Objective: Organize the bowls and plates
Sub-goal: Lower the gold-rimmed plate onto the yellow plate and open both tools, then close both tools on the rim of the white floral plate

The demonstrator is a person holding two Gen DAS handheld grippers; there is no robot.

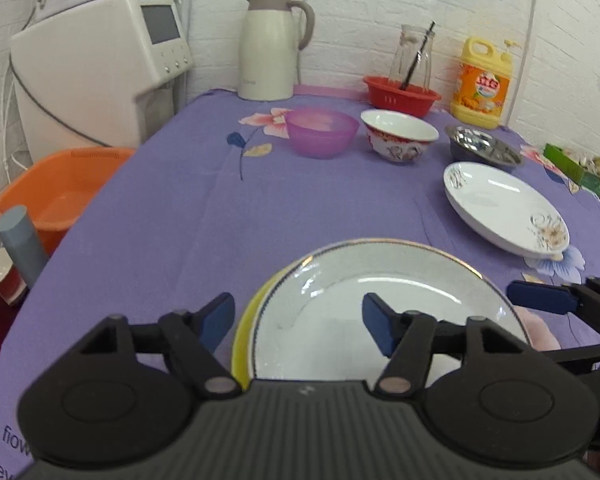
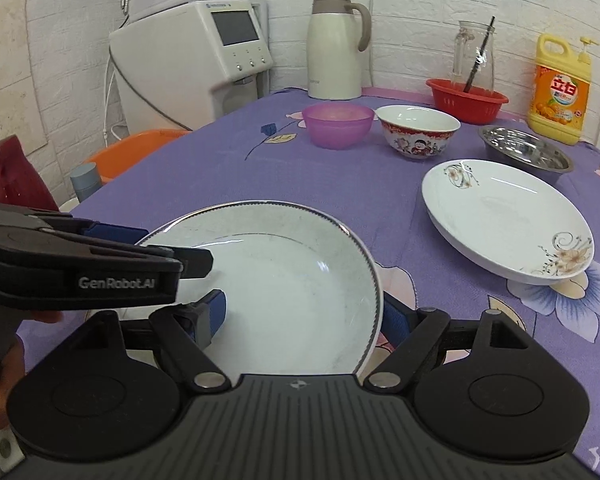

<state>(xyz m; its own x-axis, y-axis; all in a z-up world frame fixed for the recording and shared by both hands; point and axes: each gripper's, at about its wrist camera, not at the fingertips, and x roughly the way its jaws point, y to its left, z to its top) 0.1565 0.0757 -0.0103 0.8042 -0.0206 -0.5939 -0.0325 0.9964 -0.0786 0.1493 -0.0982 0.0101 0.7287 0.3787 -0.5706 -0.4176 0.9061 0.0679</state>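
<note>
worktop point(image 2: 228, 168) with purple flowered cloth. near edge: white dark-rimmed plate point(image 2: 284, 280) sitting on a yellow plate point(image 1: 246, 328). floral plate point(image 2: 508, 220) to its right, apart. back row: purple bowl point(image 2: 337, 124), red-patterned bowl point(image 2: 418, 130), steel bowl point(image 2: 526, 152). left gripper point(image 1: 298, 324) wide open, straddling the rimmed plate's left edge, holding nothing. right gripper point(image 2: 304, 316) wide open, fingers either side of that plate's right rim, no clamp visible.

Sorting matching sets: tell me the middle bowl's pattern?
White inside, red band and figures outside on the middle bowl; clearest in the right wrist view.
</note>
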